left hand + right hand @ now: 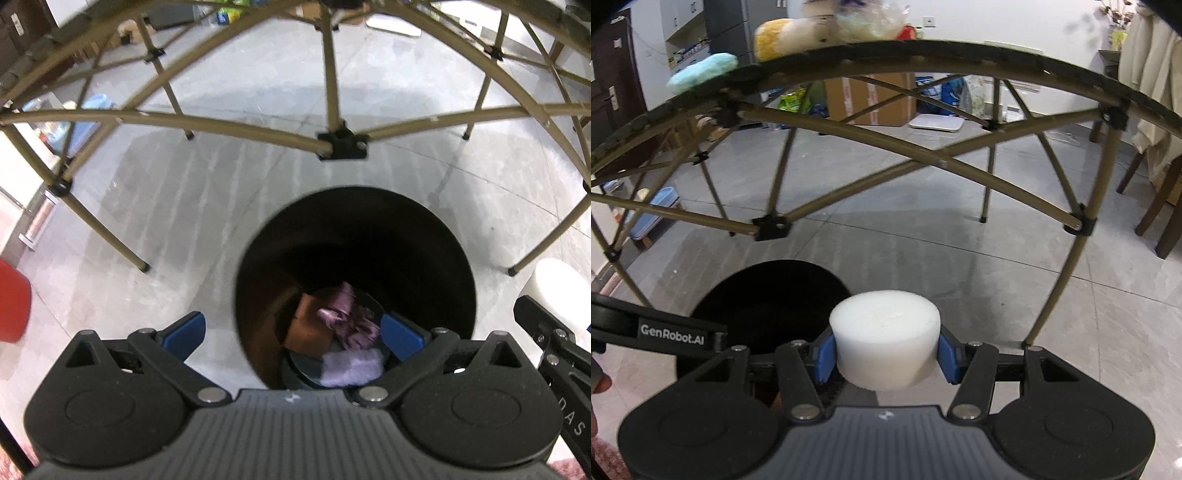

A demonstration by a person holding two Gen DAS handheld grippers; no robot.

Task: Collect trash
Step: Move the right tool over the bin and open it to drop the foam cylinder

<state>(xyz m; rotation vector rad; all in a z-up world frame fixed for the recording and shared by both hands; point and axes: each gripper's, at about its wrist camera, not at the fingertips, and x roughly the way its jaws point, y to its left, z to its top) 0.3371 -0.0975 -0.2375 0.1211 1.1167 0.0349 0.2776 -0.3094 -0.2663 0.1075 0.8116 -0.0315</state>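
A black round trash bin (354,221) stands on the floor under a folding table. Purple, white and brown scraps (347,332) lie at its bottom. My left gripper (291,332) is open and empty, hanging over the bin's near rim. My right gripper (884,354) is shut on a white foam cylinder (884,332), held just right of the bin (768,295). The cylinder also shows at the right edge of the left wrist view (557,284).
The table's tan crossed legs (332,140) span above and around the bin. Sponges and bags (790,33) lie on the tabletop edge. A red object (13,299) stands at left. A wooden chair (1160,199) is at right. Boxes (871,99) sit behind.
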